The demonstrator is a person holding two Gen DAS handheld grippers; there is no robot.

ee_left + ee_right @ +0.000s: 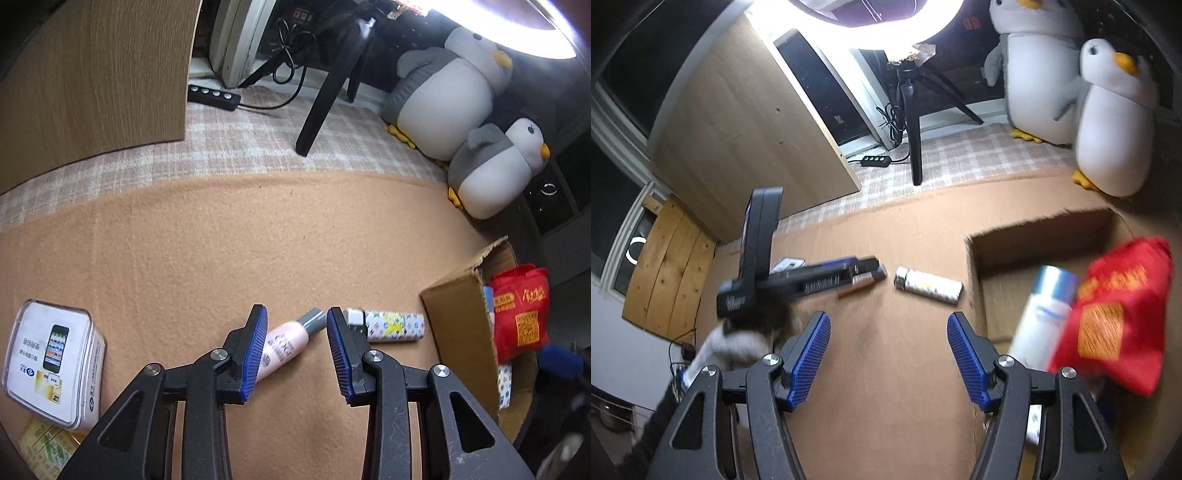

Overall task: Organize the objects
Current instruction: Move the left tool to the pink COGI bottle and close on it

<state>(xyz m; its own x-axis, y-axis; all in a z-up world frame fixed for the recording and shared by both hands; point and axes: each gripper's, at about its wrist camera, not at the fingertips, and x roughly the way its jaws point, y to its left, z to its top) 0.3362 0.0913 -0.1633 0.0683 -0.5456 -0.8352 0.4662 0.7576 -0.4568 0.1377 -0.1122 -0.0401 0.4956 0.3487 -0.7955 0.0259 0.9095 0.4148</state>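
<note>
My left hand-held gripper straddles the pink bottle, jaws narrow, left pad touching it; I can't tell if it's gripped. Its long axis runs diagonally, grey cap up-right toward the patterned tube and cardboard box. My right hand-held gripper hangs half-open, empty, farther off.

Pink tube with grey cap lies flat on the tan mat, cap toward the far right. Just right of it, a white patterned cylinder lies on its side, near the open cardboard box. The box holds a red pouch and a white-and-blue can, leaning.
</note>
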